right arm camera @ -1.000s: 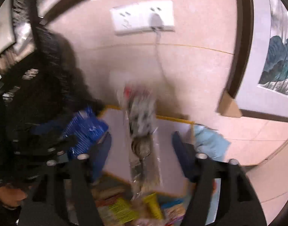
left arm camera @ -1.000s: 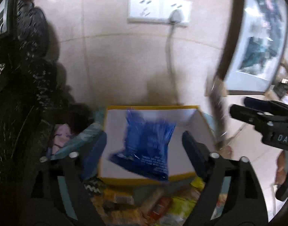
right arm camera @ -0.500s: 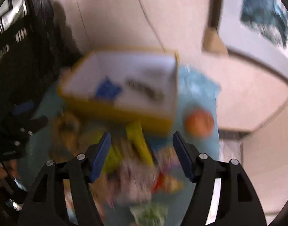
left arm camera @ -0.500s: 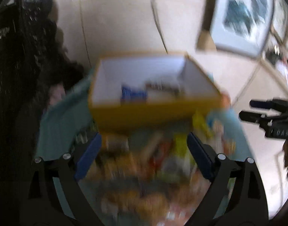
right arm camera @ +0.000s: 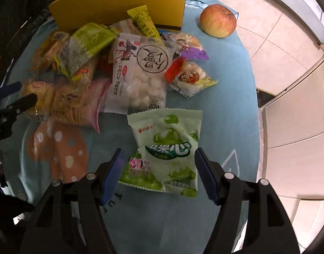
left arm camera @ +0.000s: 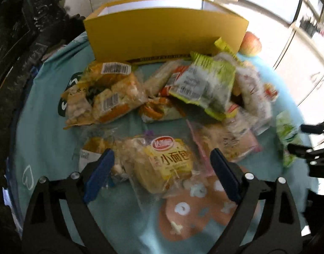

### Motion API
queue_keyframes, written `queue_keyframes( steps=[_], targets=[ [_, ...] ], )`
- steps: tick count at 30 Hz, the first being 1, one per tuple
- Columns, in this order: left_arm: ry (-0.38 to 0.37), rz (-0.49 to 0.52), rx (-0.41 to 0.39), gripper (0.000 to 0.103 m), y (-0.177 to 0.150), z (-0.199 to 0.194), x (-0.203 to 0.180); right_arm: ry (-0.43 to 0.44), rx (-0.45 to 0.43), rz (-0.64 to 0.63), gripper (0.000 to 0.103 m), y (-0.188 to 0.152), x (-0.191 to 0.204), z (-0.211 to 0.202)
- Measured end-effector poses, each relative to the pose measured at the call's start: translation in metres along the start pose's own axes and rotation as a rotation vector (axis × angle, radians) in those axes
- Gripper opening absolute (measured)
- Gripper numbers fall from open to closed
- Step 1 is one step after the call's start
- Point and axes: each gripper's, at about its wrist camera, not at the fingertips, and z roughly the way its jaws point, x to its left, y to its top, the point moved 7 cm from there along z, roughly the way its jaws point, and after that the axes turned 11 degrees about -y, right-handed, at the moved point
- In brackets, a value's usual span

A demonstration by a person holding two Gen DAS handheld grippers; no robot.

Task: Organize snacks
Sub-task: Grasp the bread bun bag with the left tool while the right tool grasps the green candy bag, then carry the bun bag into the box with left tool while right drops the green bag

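A heap of snack packets lies on a teal cloth [left arm camera: 47,131] in front of a yellow box [left arm camera: 166,29]. My left gripper [left arm camera: 162,167] hangs open over a yellow bread packet [left arm camera: 168,165], its blue fingers [left arm camera: 99,175] apart on either side of it. My right gripper [right arm camera: 158,169] is open over a green candy bag [right arm camera: 168,148], its pads clear of the bag's edges. That green bag [left arm camera: 287,137] shows at the right in the left wrist view, beside the right gripper's black tips. The yellow box [right arm camera: 121,4] stands at the back; its inside is hidden.
An apple [right arm camera: 218,20] sits on the cloth right of the box. A white packet of round sweets [right arm camera: 140,74], green packets [right arm camera: 87,46] and a pink cracker pack [right arm camera: 75,103] lie in the pile. The round table's edge drops to a tiled floor [right arm camera: 274,48] on the right.
Both grippers let a packet go into the box, a blue one from the left and a clear one from the right, then drew back and sank over the snack pile.
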Motion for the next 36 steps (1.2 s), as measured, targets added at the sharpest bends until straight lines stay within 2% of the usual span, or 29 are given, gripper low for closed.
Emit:
queue_keyframes(
  steps=[2, 3, 4, 5, 6, 10, 15, 18, 24, 28, 36],
  targets=[
    [0.057, 0.014, 0.044, 0.093, -0.006, 0.017, 0.004, -0.015, 0.003, -0.004, 0.072, -0.002, 0.002, 0.008],
    [0.061, -0.003, 0.058, 0.093, -0.009, 0.023, 0.008, -0.012, 0.004, -0.003, 0.072, -0.003, 0.003, 0.011],
    [0.055, -0.013, 0.053, 0.088, -0.011, 0.022, 0.009, -0.005, 0.014, -0.008, 0.072, -0.006, 0.004, 0.014],
    [0.052, -0.011, 0.044, 0.079, -0.012, 0.021, 0.01, 0.017, 0.05, -0.029, 0.07, -0.012, 0.009, 0.022],
    [0.037, -0.001, 0.042, 0.06, -0.012, 0.021, 0.009, 0.051, 0.067, -0.036, 0.051, -0.017, 0.014, 0.024],
    [-0.018, 0.039, 0.045, 0.051, -0.013, 0.012, 0.003, 0.104, 0.039, -0.044, 0.024, -0.016, 0.019, 0.013],
    [-0.098, 0.002, 0.011, 0.049, -0.015, -0.005, 0.003, 0.139, 0.015, -0.048, 0.022, -0.013, 0.022, -0.006],
    [-0.125, -0.026, -0.014, 0.049, -0.012, -0.017, 0.005, 0.198, 0.0, -0.026, 0.022, -0.014, 0.023, -0.016],
    [-0.145, -0.045, -0.076, 0.049, -0.004, -0.043, 0.004, 0.246, -0.024, 0.04, 0.022, -0.012, 0.007, -0.028],
    [-0.154, -0.043, -0.11, 0.049, 0.004, -0.057, 0.003, 0.269, -0.054, 0.059, 0.022, 0.011, -0.004, -0.041],
    [-0.184, -0.036, -0.207, 0.049, 0.036, -0.092, -0.001, 0.327, -0.176, 0.072, 0.022, 0.049, -0.004, -0.094]
  ],
)
